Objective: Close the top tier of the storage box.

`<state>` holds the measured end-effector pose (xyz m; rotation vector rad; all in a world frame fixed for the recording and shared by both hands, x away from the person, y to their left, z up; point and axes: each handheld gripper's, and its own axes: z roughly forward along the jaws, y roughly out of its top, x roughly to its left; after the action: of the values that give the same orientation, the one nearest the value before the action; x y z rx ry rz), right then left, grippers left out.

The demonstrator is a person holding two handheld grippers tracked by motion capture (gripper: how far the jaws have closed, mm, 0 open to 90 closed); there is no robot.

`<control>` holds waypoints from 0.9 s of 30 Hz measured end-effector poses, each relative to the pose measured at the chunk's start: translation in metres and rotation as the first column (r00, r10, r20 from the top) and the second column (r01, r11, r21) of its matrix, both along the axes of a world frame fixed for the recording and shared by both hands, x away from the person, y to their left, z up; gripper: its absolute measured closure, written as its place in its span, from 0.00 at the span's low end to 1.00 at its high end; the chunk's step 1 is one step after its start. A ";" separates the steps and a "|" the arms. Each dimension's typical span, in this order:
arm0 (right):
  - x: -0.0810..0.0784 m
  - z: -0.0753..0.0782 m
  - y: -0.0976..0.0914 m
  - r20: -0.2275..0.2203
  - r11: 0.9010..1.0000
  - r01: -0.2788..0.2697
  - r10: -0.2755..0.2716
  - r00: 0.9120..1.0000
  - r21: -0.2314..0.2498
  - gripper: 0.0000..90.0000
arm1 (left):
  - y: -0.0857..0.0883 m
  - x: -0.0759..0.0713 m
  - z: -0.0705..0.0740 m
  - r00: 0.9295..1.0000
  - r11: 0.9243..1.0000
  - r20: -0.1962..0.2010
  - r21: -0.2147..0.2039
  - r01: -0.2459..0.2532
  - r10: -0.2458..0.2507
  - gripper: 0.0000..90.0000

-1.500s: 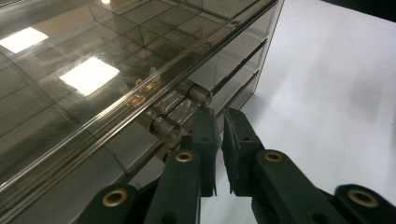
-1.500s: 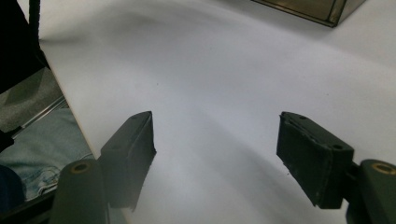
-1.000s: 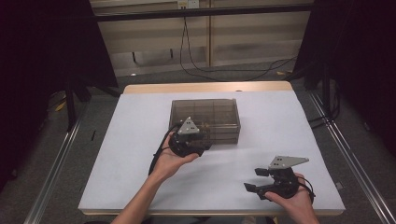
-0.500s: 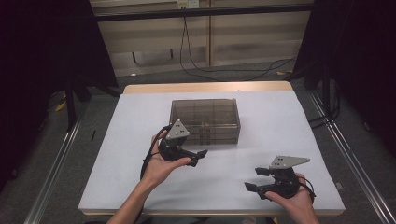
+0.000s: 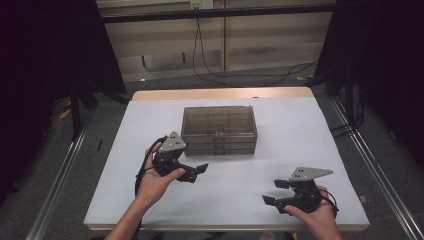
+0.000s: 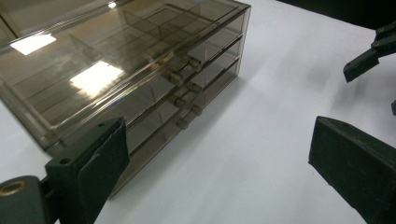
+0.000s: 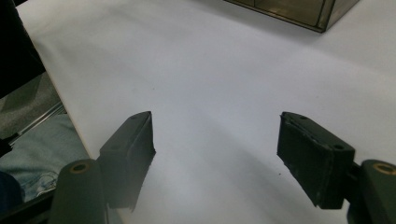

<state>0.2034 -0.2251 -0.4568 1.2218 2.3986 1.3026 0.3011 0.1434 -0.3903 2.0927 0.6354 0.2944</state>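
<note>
On white worktop (image 5: 300,125), smoky clear drawer box (image 5: 219,129) sits mid-far, drawers shut. Left tongs (image 5: 196,171) wide, empty, near box's front-left corner, likely lining up on drawer knobs (image 6: 180,77). Right tongs (image 5: 274,192) wide, empty, parked near front edge, well apart.

Drawer box (image 7: 299,11) cut off by right gripper view's top edge.

One worktop (image 5: 300,130) carries one clear drawer box (image 5: 219,129) with three drawers. Two grippers are held above it, the left gripper (image 5: 195,172) and the right gripper (image 5: 274,192), each with two jaws.
</note>
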 end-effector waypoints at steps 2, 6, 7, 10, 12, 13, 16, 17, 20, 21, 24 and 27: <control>0.000 0.000 0.000 -0.001 1.000 0.001 -0.001 1.000 0.002 0.30 | 0.005 -0.001 -0.001 1.000 1.000 -0.008 -0.010 0.007 -0.007 0.05; 0.000 0.001 -0.002 0.004 1.000 0.010 -0.010 1.000 0.005 0.29 | 0.017 -0.008 -0.003 1.000 1.000 0.010 -0.010 -0.022 0.022 0.05; 0.000 0.001 -0.002 0.004 1.000 0.014 -0.014 1.000 0.008 0.29 | 0.021 -0.009 -0.003 1.000 0.999 0.010 -0.021 -0.027 0.027 0.05; 0.000 0.002 -0.003 -0.001 1.000 0.014 -0.014 1.000 0.015 0.29 | 0.033 -0.014 -0.003 0.999 0.999 0.012 -0.032 -0.044 0.044 0.05; 0.000 0.002 -0.004 0.003 1.000 0.022 -0.022 1.000 0.017 0.27 | 0.040 -0.017 -0.003 0.999 0.999 0.021 -0.027 -0.047 0.047 0.06; 0.000 0.003 -0.005 0.001 0.999 0.029 -0.029 1.000 0.018 0.26 | 0.044 -0.018 -0.003 0.999 0.998 0.007 -0.042 -0.039 0.039 0.06; 0.000 0.003 -0.006 0.000 0.999 0.043 -0.043 0.999 0.021 0.23 | 0.055 -0.019 -0.003 0.998 0.997 0.011 -0.052 -0.055 0.055 0.06; 0.001 0.003 -0.006 -0.001 0.999 0.045 -0.045 0.999 0.023 0.22 | 0.058 -0.020 -0.004 0.998 0.997 0.020 -0.046 -0.065 0.066 0.06; 0.001 0.003 -0.007 -0.009 0.998 0.055 -0.055 0.998 0.023 0.22 | 0.066 -0.023 -0.006 0.997 0.996 0.012 -0.043 -0.072 0.072 0.06; 0.001 0.003 -0.007 -0.005 0.998 0.055 -0.055 0.998 0.024 0.22 | 0.069 -0.024 -0.007 0.997 0.996 0.014 -0.041 -0.077 0.077 0.06; 0.001 0.004 -0.009 -0.003 0.998 0.064 -0.064 0.998 0.026 0.22 | 0.077 -0.029 -0.011 0.995 0.995 0.010 -0.036 -0.097 0.097 0.06; 0.001 0.003 -0.010 -0.001 0.997 0.070 -0.070 0.998 0.030 0.22 | 0.083 -0.030 -0.017 0.990 0.990 0.006 -0.036 -0.138 0.138 0.05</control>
<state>0.2039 -0.2353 -0.4534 1.3012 2.3225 1.3223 0.2707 0.2260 -0.4073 2.0167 0.7768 0.3673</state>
